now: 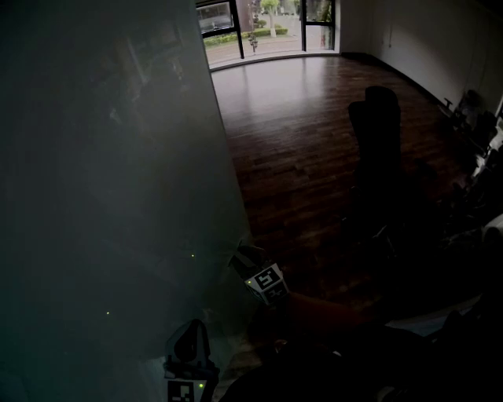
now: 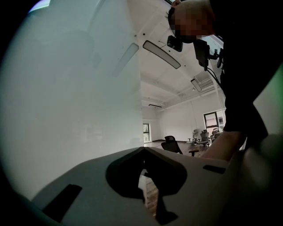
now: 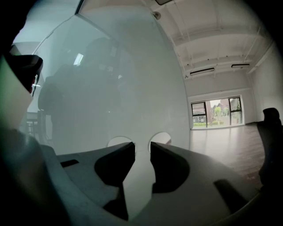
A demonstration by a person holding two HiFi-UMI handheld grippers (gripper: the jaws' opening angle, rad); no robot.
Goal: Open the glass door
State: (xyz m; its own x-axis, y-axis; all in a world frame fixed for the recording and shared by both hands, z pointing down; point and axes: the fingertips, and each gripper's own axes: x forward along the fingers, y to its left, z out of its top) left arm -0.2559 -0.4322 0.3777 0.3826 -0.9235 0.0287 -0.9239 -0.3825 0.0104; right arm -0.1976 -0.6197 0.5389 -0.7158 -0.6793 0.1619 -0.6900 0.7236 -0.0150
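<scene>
The frosted glass door fills the left of the head view, its free edge running down to the floor near my grippers. My right gripper is at that edge. In the right gripper view its dark jaws stand a little apart, with a pale strip of the door's edge pinched between them and the pane rising beyond. My left gripper is low beside the door's face. In the left gripper view its jaw tips meet with nothing in them, and the door is on the left.
Dark wooden floor stretches to bright windows at the far end. A black office chair stands to the right, with dark clutter along the right wall. More chairs show far off in the left gripper view.
</scene>
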